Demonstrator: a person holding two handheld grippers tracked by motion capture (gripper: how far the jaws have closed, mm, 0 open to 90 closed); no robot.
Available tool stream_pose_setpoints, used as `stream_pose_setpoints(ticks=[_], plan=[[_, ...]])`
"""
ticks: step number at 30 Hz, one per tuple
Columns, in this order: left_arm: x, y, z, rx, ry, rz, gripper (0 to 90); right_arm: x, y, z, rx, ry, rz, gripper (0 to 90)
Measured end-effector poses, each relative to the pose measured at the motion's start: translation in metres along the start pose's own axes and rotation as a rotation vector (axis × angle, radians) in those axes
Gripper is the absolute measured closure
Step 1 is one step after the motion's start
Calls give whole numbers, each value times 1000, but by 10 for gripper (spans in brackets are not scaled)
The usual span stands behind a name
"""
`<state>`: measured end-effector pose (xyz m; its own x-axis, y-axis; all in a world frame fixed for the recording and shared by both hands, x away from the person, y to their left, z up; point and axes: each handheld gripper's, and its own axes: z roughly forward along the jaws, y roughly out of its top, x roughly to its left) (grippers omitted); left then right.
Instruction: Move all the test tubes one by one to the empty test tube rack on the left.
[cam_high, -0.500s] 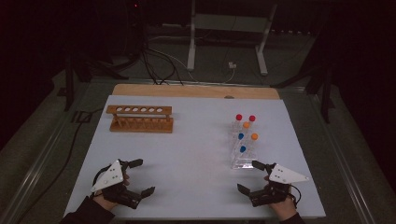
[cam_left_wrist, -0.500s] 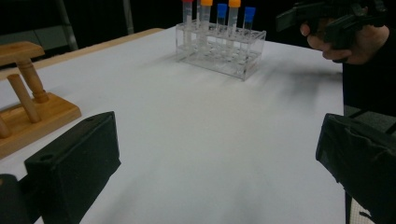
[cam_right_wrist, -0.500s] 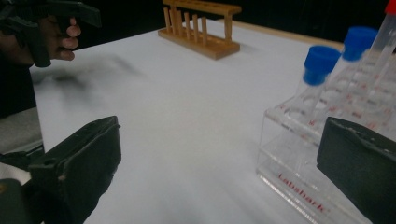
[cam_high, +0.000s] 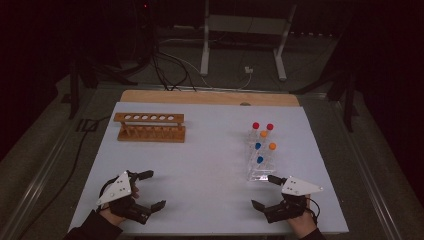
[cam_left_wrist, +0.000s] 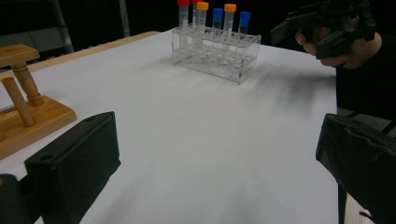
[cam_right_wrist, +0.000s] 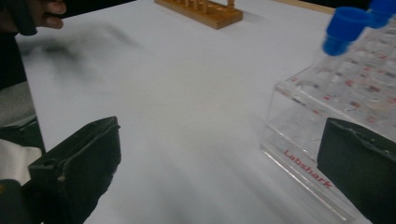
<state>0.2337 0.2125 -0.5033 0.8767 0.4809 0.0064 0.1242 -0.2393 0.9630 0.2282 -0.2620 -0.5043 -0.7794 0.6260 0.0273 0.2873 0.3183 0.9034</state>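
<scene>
A clear plastic tube rack (cam_high: 261, 160) stands on the right of the white table and holds several capped tubes: red (cam_high: 256, 125), orange (cam_high: 272, 146) and blue (cam_high: 259, 159). An empty wooden rack (cam_high: 150, 127) stands at the far left. My left gripper (cam_high: 155, 189) is open near the front left edge, with nothing between its jaws. My right gripper (cam_high: 263, 191) is open just in front of the clear rack, one jaw near the rack's front corner. In the right gripper view the clear rack (cam_right_wrist: 327, 107) is close beside the right jaw, with a blue cap (cam_right_wrist: 343, 28) above.
The white sheet (cam_high: 210, 165) covers the table; a wooden strip (cam_high: 210, 97) runs along its far edge. In the left gripper view the wooden rack (cam_left_wrist: 23, 107) is at the left, the clear rack (cam_left_wrist: 215, 51) is far ahead, and the other hand's gripper (cam_left_wrist: 327, 23) is at the upper right. Cables and a metal stand lie on the floor beyond.
</scene>
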Motion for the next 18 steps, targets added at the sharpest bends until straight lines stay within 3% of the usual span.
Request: stream_pose_setpoints(ticks=[8,18], plan=[[0,0,1,1,-4,2,5,10,8,-3,10,4,-27,0],[0,0,1,-4,-9,-5,5,16,30,-15,-61,-7,-15,0]])
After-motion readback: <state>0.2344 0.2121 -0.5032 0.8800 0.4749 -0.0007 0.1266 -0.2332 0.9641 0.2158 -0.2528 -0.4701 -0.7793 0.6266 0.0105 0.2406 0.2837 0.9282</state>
